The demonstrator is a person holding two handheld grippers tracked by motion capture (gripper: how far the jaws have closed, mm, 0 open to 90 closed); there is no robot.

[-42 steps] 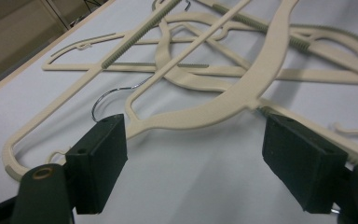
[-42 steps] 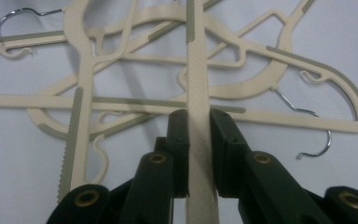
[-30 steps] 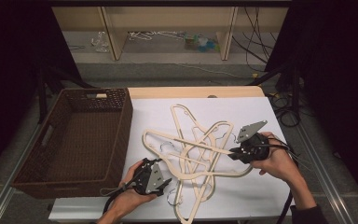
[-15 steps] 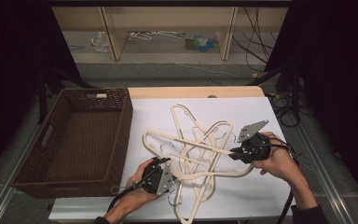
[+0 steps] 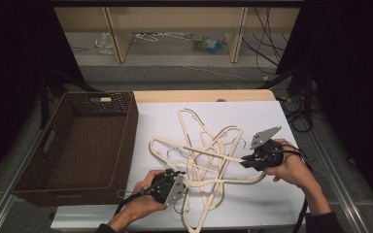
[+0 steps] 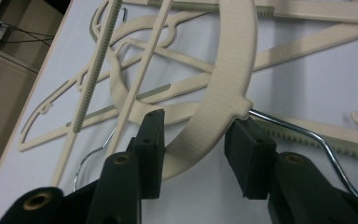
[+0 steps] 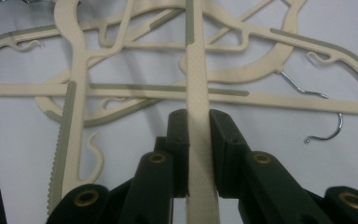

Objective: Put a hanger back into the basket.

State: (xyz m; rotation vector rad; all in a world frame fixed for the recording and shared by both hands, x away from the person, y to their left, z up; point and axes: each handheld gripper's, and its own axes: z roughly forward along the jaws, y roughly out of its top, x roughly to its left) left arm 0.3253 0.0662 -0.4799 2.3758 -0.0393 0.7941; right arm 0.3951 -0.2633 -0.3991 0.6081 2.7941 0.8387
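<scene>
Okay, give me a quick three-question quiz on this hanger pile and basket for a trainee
1. True or false: the right tongs are clamped on a hanger bar.
2. What lies between the left tongs: A a metal hook, B a curved hanger neck, C a cable?
3. Which side of the hanger pile is the wicker basket on in the high view?

Key: 1 true. 2 B; the jaws have just been closing around it, with a gap at one pad. 3 left.

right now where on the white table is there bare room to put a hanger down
Bare strips: the far edge of the white table beyond the hanger pile, the near right corner in front of the right claw, and a narrow lane beside the wicker basket. The middle is crowded with tangled hangers; the left claw works at its near edge.
</scene>
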